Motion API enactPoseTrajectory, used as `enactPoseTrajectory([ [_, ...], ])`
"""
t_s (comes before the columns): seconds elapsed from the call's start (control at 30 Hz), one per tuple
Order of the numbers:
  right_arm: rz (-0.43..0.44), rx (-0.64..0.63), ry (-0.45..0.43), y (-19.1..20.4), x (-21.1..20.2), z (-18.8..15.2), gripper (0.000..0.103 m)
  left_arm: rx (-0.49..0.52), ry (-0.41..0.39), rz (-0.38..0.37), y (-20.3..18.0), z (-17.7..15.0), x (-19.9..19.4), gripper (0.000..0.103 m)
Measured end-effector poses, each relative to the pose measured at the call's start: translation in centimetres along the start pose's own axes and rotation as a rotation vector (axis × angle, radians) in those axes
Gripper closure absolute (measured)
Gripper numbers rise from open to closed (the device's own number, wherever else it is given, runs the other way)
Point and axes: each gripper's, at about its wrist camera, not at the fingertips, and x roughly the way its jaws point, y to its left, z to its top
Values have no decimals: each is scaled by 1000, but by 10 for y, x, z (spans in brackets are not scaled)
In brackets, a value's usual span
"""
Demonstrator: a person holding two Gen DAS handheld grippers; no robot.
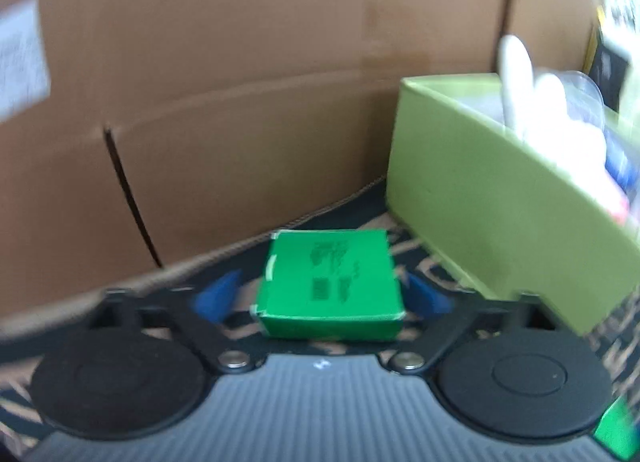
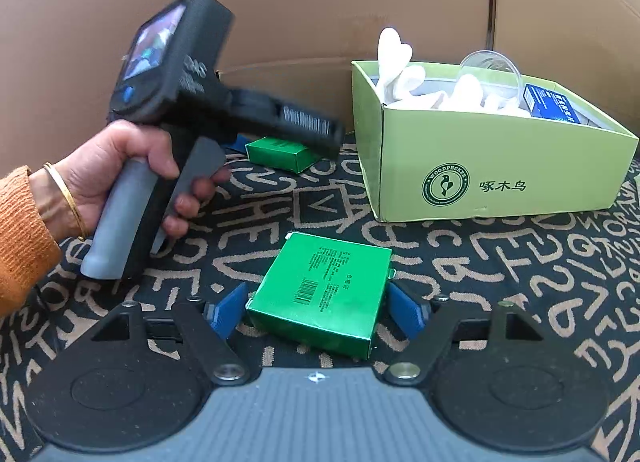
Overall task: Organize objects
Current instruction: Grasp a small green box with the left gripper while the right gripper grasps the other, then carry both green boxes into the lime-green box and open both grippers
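Lying between blue pads of each spread gripper: green box; left gripper, right gripper not clamping.

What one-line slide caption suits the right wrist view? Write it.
Right gripper open around a green box on the patterned cloth, light green carton beyond.

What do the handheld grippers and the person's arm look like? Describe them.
Both the left gripper and the right gripper have blue finger pads, black linkage arms with silver pivots, round black discs and a ribbed grey body. The left hand shows an orange knit sleeve and a gold bangle.
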Motion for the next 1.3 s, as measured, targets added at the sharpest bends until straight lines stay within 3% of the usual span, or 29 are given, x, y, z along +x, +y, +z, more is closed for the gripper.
enactPoseTrajectory([
  [0.03,-3,0,-3,-1,-1,0,29,-19,5,-40,2,0,-5,43],
  [0.17,23,-35,9,-3,-9,-2,31,38,23,-4,-3,-19,-31,43],
  [0.3,34,-63,22,-8,-25,-11,30,33,43,-14,-7,-50,-72,41],
  [0.37,33,-56,39,-10,-29,-11,29,12,36,21,-13,-57,-82,31],
  [0.43,14,-46,40,-7,-28,-9,26,-6,11,42,-14,-55,-86,14],
  [0.6,-52,-37,23,1,-28,-12,27,-6,46,104,-11,-49,-77,13],
  [0.67,-41,-24,12,-2,-30,-16,34,-14,37,97,-11,-49,-75,17],
  [0.73,-22,-18,7,-5,-34,-18,34,-5,29,65,-12,-50,-77,43],
  [0.83,13,-27,18,-7,-40,-19,35,16,48,59,-18,-53,-88,43],
  [0.97,78,22,2,-19,-54,-15,35,-39,43,-31,-21,-50,-109,43],
  [1.2,-4,-22,-134,-51,-87,23,35,-31,-92,-179,-55,3,-147,43],
  [1.3,-38,-15,-177,-68,-90,43,35,-3,-135,-181,-74,29,-146,43],
])
